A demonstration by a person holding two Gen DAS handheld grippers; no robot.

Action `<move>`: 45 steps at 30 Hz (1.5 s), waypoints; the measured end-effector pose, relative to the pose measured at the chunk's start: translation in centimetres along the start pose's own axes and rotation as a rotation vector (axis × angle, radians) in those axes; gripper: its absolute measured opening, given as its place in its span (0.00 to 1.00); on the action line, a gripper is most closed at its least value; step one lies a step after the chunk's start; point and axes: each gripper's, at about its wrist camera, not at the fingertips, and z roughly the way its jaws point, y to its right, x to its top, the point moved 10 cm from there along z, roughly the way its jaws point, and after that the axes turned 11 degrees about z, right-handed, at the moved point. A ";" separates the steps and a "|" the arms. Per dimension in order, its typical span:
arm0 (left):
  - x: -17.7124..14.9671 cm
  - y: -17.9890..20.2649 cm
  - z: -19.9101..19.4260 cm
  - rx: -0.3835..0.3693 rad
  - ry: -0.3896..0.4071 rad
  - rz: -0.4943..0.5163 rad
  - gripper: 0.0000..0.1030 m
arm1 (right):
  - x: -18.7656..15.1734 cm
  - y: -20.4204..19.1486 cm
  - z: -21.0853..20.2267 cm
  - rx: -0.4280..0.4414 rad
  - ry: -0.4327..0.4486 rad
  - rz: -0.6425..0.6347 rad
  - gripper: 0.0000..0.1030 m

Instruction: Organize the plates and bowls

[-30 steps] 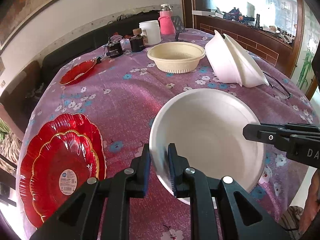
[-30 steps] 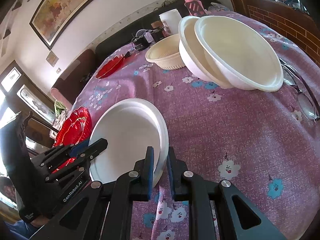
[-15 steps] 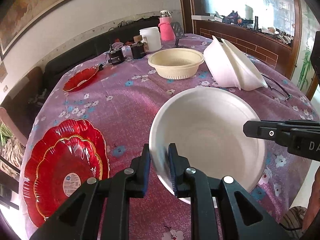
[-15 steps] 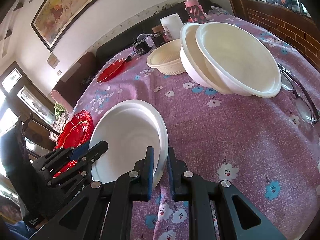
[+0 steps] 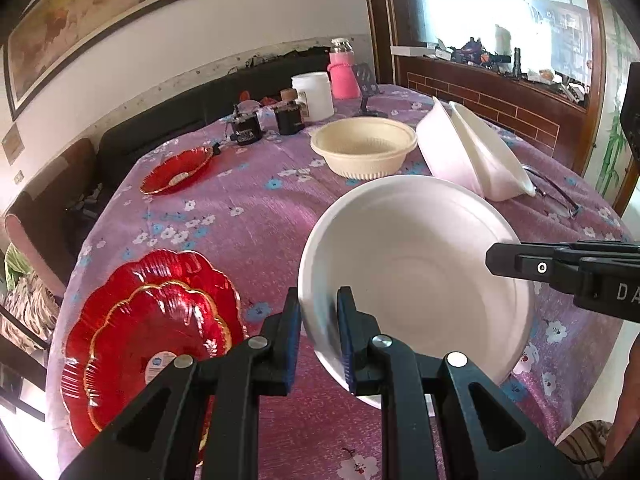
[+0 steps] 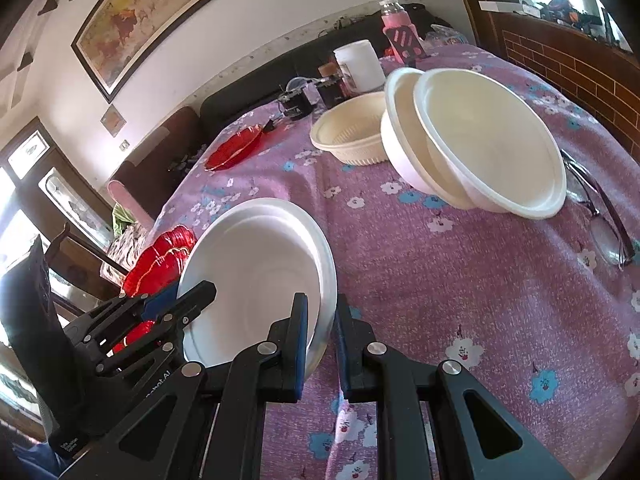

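Item: white bowl (image 5: 416,264), raised above the near table (image 5: 260,216) | Hold: our left gripper (image 5: 318,334) and right gripper (image 6: 322,338), fingers clamped on opposite rims | Handling: we judge it light, thin, crushable; pinch gently at the rim.

Both grippers clamped, angled downward

Left gripper (image 5: 318,320) fills the lower centre of its frame, jaws pinched nearly shut; right gripper (image 6: 322,330) likewise, its black fingers (image 5: 520,266) entering from the left view's right edge

Held bowl (image 5: 416,264) between stacked plates (image 5: 148,336) — left — and nested bowls (image 5: 476,156).
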 end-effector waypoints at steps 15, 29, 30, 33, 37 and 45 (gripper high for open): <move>-0.3 -6.4 -3.9 0.076 0.069 -0.115 0.17 | 1.0 -6.9 0.0 0.061 0.010 -0.113 0.14; -6.6 -15.8 -5.8 0.207 0.019 -0.278 0.17 | -3.2 -16.1 6.1 0.139 -0.128 -0.240 0.14; -6.9 -16.1 -5.8 0.209 0.015 -0.283 0.17 | -3.4 -16.4 6.4 0.140 -0.136 -0.243 0.14; -8.4 -17.0 -5.1 0.209 -0.013 -0.307 0.17 | -4.4 -17.2 7.9 0.133 -0.167 -0.250 0.14; -9.8 -17.4 -4.2 0.194 -0.043 -0.329 0.17 | -5.7 -17.1 9.8 0.116 -0.221 -0.237 0.14; -10.6 -17.7 -3.0 0.185 -0.065 -0.340 0.17 | -6.3 -16.8 11.6 0.088 -0.246 -0.232 0.14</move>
